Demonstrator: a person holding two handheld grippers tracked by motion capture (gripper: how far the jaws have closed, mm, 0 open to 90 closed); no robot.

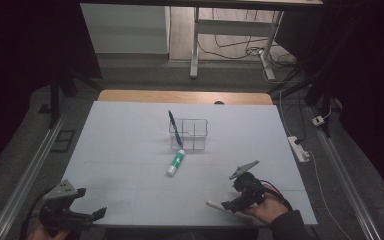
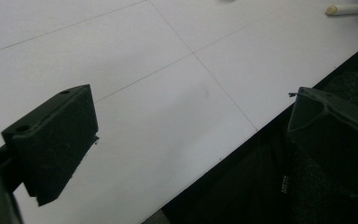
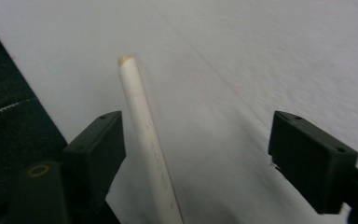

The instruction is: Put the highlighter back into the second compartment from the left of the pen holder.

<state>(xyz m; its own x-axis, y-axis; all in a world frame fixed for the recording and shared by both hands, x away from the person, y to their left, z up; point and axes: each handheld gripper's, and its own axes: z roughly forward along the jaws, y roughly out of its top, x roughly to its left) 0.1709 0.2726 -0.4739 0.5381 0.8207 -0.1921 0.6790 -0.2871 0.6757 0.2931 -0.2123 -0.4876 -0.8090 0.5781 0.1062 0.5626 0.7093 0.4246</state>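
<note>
Lying at desk's [image 1: 130,130] near edge: white pen [image 3: 144,140], loose between spread right gripper [image 3: 196,154] jaws. Resting at near-left corner: left gripper [image 2: 186,140], jaws spread, gripping nothing.

A slim white plastic pen [image 3: 144,140] with a small cream-coloured tip lies flat on the white sheet, close to the near edge on the right side. In the high view the pen [image 1: 221,207] is a short pale stick with its tip pointing to the left, away from the hand behind it. In the right gripper view it runs up from the bottom edge, slightly tilted to the left, and it sits just beside the left one of the two black pads, not in the middle of the gap; nothing presses on it. Faint grey print is visible along its barrel, too small to read. In the left gripper view its tip end [image 2: 349,9] shows far off at the top right.
</note>
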